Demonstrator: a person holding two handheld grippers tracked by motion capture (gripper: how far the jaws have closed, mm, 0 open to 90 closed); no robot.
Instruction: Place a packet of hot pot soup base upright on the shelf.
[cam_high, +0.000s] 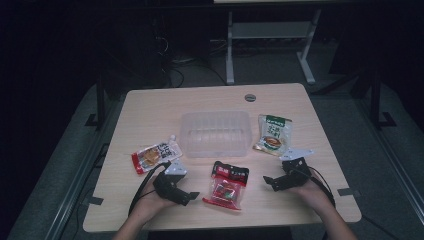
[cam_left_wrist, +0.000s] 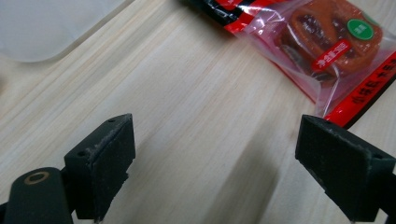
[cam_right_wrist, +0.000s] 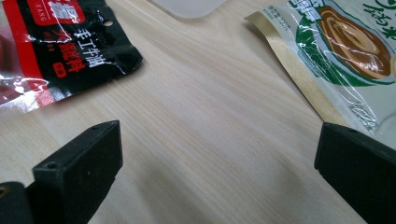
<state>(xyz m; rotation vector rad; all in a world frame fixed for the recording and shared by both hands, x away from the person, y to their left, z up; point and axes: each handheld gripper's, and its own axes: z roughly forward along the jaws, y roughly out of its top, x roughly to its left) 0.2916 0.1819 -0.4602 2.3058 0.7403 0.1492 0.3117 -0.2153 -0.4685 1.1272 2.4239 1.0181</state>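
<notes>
We hold the left gripper (cam_high: 191, 196) and right gripper (cam_high: 267, 181) wide open and empty, flanking the red snack packet (cam_high: 226, 185), which lies on the wooden table (cam_high: 150, 107) just in front of the clear plastic container (cam_high: 215, 133).

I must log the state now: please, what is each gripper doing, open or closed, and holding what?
Left gripper: open, holding nothing, near the red snack packet.
Right gripper: open, holding nothing, above bare table.

Left gripper (cam_high: 192, 196): jaws wide apart, low near table's front edge.
Right gripper (cam_high: 266, 182): jaws wide apart, low, pointing inward.
</notes>
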